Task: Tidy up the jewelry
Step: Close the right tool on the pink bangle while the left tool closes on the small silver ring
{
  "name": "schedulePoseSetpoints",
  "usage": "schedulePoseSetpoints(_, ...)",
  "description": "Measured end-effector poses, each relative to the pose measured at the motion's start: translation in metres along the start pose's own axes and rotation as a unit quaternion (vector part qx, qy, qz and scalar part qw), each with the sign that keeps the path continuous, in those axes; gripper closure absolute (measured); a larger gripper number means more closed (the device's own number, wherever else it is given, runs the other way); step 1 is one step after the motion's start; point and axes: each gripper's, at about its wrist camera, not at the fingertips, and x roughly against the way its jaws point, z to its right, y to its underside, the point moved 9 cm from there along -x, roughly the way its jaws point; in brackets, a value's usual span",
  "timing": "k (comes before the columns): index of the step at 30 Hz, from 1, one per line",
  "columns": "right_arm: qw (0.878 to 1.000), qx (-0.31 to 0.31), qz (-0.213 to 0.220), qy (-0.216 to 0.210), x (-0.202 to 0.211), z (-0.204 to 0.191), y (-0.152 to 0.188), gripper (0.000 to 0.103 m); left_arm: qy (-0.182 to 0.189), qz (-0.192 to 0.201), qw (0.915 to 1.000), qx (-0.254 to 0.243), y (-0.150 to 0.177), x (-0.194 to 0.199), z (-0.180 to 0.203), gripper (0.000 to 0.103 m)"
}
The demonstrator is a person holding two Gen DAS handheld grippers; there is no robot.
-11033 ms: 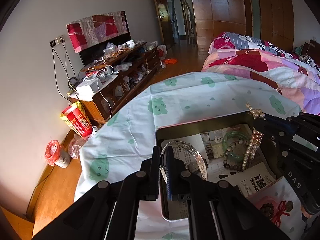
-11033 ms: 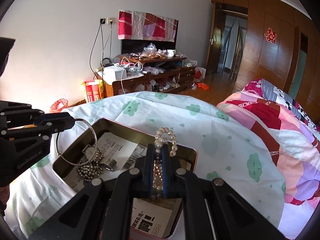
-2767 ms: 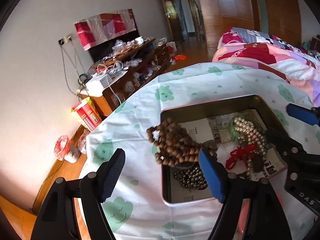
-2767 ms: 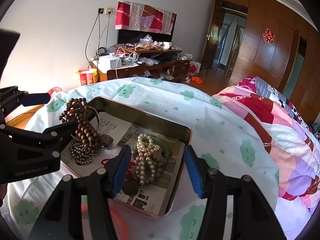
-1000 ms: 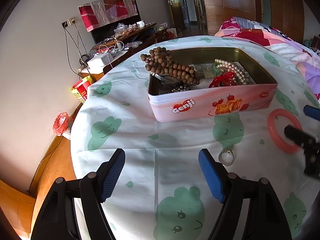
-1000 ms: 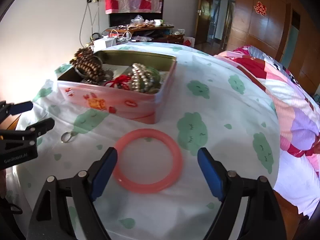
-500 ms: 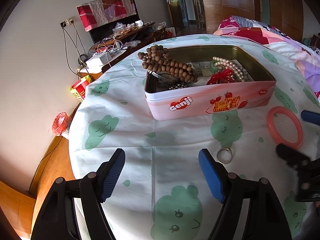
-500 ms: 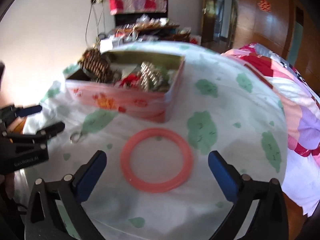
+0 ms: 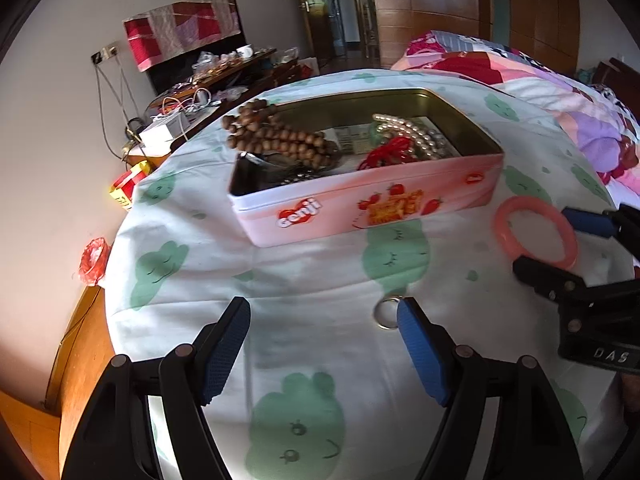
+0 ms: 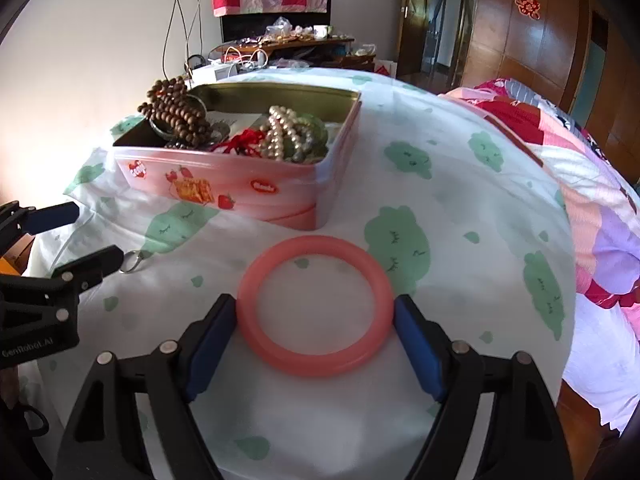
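A pink tin (image 9: 372, 208) (image 10: 224, 188) on the cloth-covered table holds brown wooden beads (image 9: 276, 136) (image 10: 176, 112), pearls (image 9: 412, 136) (image 10: 282, 132) and a red cord. A pink bangle (image 10: 316, 308) (image 9: 536, 236) lies flat on the cloth between the wide-open fingers of my right gripper (image 10: 316, 340), both pads close to its rim. A small silver ring (image 9: 386, 313) (image 10: 132, 261) lies on the cloth just left of the right fingertip of my open left gripper (image 9: 324, 336).
The round table's white cloth with green prints (image 9: 296, 432) drops off at its edges. A bed with a patchwork quilt (image 10: 580, 160) lies to the right. A cluttered wooden TV cabinet (image 10: 280, 48) stands against the far wall.
Both grippers have moved forward and down toward the cloth. The right gripper's fingers now flank the pink bangle, and the left gripper has come up to the silver ring.
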Motion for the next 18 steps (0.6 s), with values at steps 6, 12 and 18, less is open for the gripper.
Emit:
schedulePoseSetpoints(6,1.000,-0.002,0.022,0.015,0.011,0.011,-0.006,0.021,0.018,-0.008,0.9998,-0.008,0.001,-0.007,0.011,0.027)
schedulePoseSetpoints(12,0.999,-0.006,0.031,0.012,0.011,0.011,-0.009,0.021,0.062,-0.006,0.9980,-0.010,0.000,-0.007,0.024,0.066)
schedulePoseSetpoints(18,0.999,-0.001,0.034,0.009,0.011,0.007,-0.008,0.021,0.076,-0.004,0.9969,-0.021,0.004,-0.002,0.030,0.084)
